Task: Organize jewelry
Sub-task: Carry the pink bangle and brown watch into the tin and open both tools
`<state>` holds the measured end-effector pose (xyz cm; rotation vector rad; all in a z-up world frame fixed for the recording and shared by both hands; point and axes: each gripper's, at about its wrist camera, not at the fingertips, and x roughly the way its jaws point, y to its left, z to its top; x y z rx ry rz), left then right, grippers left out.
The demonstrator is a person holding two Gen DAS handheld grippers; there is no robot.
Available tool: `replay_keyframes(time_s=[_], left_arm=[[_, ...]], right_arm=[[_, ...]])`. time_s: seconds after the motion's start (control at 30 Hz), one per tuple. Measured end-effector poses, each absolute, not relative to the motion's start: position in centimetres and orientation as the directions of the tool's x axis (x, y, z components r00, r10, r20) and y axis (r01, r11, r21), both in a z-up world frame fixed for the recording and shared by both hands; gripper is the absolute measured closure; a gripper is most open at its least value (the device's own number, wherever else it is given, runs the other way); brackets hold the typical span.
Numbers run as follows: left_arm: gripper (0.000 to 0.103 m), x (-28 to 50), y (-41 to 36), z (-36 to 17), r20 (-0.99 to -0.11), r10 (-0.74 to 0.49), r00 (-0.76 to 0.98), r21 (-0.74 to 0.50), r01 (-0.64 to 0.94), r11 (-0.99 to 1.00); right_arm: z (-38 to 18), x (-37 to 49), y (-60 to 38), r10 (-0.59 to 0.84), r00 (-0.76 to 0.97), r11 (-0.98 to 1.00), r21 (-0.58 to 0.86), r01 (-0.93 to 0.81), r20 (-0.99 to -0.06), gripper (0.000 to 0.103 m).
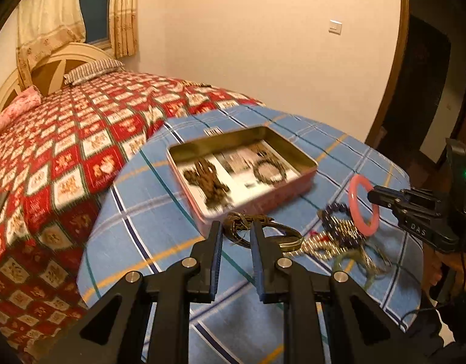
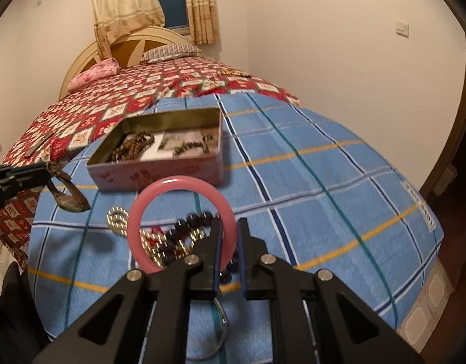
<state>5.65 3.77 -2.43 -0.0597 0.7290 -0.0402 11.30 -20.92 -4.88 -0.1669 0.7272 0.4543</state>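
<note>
- On top of the bed, one blue plaid cloth (image 2: 324, 182) covers the near end, with everything sitting on it.
- One open pink rectangular tin (image 1: 242, 163) rests on the cloth, with two dark beaded pieces inside that I can count.
- Right gripper (image 2: 229, 227) has its jaws narrowed onto one pink round bangle (image 2: 179, 221), pinching the rim and holding it upright above the loose pile.
- Left gripper (image 1: 236, 227) is clamped on one brownish metal bangle with a knotted cord (image 1: 257, 230), jaws only a small way apart.
- Loose pile (image 1: 342, 233) beside the tin: dark purple beads, gold-silver beaded strands; too tangled to count.
</note>
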Motion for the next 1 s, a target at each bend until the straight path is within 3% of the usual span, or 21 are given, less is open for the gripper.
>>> replay_keyframes(time_s=[0.47, 1.0], left_arm=[[0.085, 11.0, 5.7, -0.6, -0.627, 0.012, 0.779, -0.026, -0.037, 0.999], [0.085, 16.9, 6.7, -1.7, -0.648, 0.048, 0.76, 0.0, -0.063, 0.998]], right_arm=[[-1.7, 15.7, -16.1, 0.369, 0.668, 0.855, -0.047, -0.517, -0.647, 0.092], [-2.3, 20.7, -12.1, 0.331, 0.653, 0.834, -0.112, -0.54, -0.682, 0.092]])
